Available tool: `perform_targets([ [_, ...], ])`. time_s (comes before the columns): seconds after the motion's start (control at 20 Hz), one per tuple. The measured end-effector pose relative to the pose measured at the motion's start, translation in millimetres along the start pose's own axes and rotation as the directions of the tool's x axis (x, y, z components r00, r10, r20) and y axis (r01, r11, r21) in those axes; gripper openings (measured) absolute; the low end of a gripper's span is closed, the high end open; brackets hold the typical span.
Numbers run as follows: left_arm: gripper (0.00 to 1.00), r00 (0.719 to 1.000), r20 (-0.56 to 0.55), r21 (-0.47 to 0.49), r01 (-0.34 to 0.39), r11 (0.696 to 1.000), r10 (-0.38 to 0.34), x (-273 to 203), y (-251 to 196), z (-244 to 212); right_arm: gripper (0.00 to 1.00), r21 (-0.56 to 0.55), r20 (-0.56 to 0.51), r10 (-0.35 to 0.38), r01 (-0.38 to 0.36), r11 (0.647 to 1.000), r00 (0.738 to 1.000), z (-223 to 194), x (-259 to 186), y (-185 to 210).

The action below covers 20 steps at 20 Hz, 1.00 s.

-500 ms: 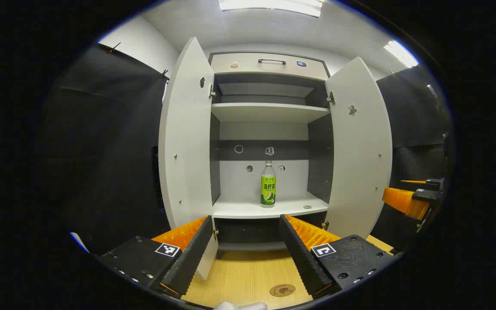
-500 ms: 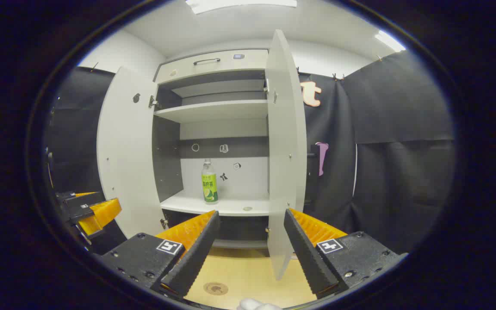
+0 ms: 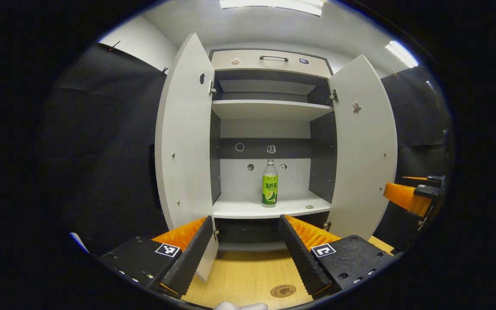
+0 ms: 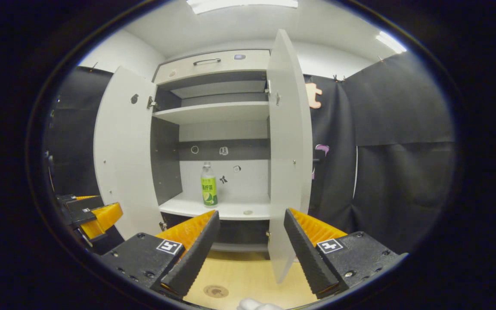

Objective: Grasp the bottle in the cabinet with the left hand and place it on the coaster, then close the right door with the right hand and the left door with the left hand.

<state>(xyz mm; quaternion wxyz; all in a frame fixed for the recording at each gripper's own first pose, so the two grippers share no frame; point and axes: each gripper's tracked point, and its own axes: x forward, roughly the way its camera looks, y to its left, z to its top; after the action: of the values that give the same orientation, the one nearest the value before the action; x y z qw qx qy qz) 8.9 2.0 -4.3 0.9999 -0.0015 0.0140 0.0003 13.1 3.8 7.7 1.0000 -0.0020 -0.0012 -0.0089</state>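
Both your left gripper (image 3: 248, 254) and right gripper (image 4: 248, 254) gape wide, holding nothing. Your bottle (image 3: 269, 184) stands upright on the cabinet's lower shelf (image 3: 248, 210), both doors open; the coaster (image 3: 283, 290) lies on the table below

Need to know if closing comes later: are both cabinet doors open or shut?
Open. The left door and right door both swing outward, exposing the shelves and the bottle standing upright inside.

Wooden tabletop (image 3: 248, 275); black booth cloth (image 4: 403, 129)
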Motion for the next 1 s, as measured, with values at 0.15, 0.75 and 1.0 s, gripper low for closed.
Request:
perform_targets([
  [0.15,0.95,1.000,-0.004,0.000,0.005,1.000,-0.005,4,0,-1,0.99,0.002,0.005,-0.001,0.001,1.000,1.000,2,1,1],
  [0.75,0.95,0.990,-0.011,0.032,0.143,0.989,-0.143,90,-50,0,0.99,-0.031,0.039,-0.040,0.041,0.999,0.998,28,2,2],
  [1.0,0.94,0.977,-0.007,0.001,0.213,0.977,-0.213,152,-91,-3,0.99,-0.014,0.002,-0.062,0.062,0.998,0.998,23,1,0],
])
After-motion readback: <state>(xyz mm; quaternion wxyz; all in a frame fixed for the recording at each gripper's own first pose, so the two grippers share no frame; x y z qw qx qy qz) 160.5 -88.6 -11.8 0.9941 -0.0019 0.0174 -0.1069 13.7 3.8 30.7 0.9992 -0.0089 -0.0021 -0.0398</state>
